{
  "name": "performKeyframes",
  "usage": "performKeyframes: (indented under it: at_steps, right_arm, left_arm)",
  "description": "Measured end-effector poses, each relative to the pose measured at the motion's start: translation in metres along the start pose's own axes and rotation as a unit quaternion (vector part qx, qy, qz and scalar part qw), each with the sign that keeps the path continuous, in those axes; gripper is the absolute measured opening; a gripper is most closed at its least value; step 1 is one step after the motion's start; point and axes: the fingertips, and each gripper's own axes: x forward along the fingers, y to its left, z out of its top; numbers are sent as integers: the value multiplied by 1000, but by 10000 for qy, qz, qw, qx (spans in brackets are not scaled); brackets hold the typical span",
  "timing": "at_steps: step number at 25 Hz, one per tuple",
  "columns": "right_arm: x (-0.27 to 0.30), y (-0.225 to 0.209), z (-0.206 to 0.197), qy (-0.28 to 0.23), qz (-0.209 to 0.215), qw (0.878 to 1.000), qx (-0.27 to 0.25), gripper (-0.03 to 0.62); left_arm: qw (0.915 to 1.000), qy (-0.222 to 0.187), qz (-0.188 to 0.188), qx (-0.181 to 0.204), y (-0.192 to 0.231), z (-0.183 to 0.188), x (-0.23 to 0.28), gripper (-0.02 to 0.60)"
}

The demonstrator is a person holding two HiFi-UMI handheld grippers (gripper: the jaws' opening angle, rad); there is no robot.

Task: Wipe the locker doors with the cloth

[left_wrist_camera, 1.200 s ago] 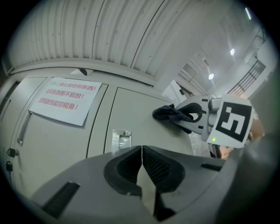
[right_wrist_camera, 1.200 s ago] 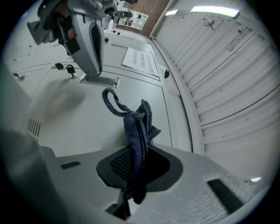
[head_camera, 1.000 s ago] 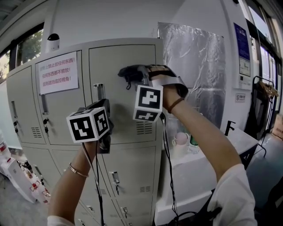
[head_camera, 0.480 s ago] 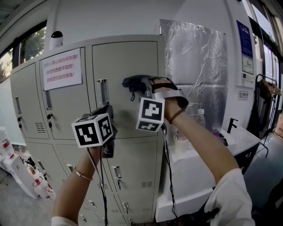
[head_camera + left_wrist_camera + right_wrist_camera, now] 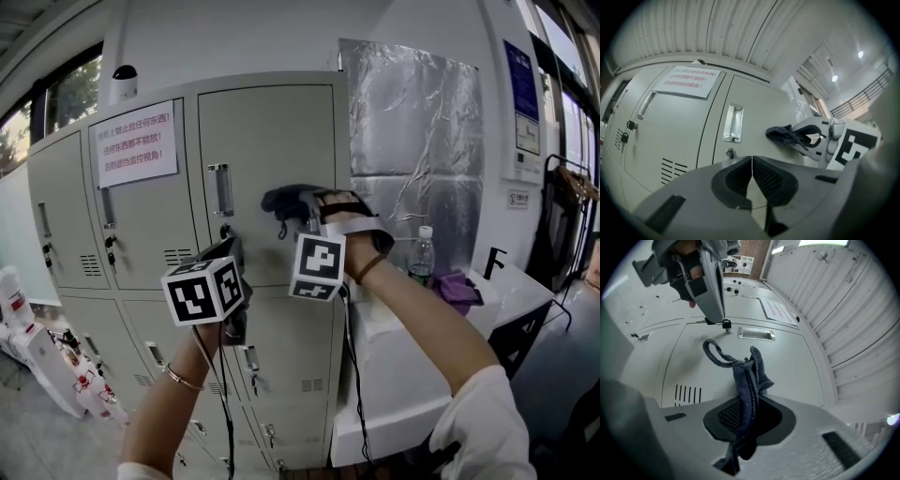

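Right gripper view, cloth clamped in tongs

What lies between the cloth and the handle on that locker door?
Only bare door lies between the cloth and the handle, as the left gripper view shows. The lock sits below the handle, off that stretch.

cloth slid down locker door, right tool lower
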Motion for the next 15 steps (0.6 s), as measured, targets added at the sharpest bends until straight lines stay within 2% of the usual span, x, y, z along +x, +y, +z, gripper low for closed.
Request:
performKeyframes:
  at_steps: [15]
  right_arm:
    - [-13, 62, 3, -32, 472, 9987, 201, 43]
  left_arm:
    - [9995, 285, 68, -90, 2, -52, -8, 9]
